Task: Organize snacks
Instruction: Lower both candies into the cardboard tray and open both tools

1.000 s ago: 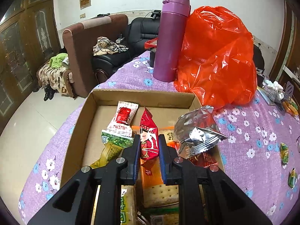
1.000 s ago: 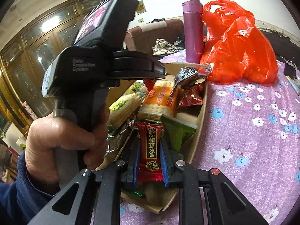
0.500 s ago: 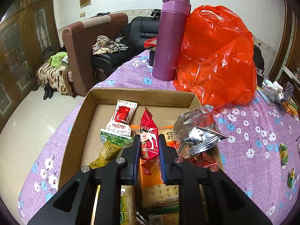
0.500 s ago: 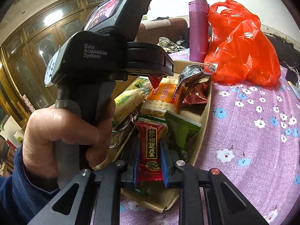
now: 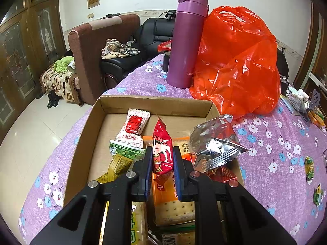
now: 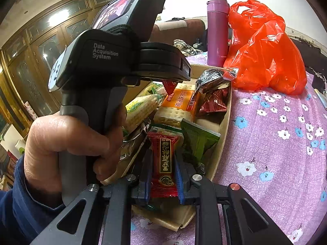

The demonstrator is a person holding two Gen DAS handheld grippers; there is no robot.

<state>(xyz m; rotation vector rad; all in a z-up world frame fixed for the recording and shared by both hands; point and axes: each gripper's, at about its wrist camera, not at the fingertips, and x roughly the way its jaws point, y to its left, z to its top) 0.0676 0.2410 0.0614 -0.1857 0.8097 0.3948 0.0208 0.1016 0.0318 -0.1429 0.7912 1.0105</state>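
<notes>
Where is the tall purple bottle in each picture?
Left wrist view: the purple bottle stands upright at top centre, beyond the cardboard box, touching the orange plastic bag.
Right wrist view: the same bottle stands at upper right of centre, left of that bag.
Shared landmark: the orange plastic bag beside it.

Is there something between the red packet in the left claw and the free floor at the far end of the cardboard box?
Partly. The left claw is shut on the red packet. Beyond it, the white-and-red candy packet lies on the cardboard box floor, slightly left. The floor straight ahead and to the right looks bare.
</notes>
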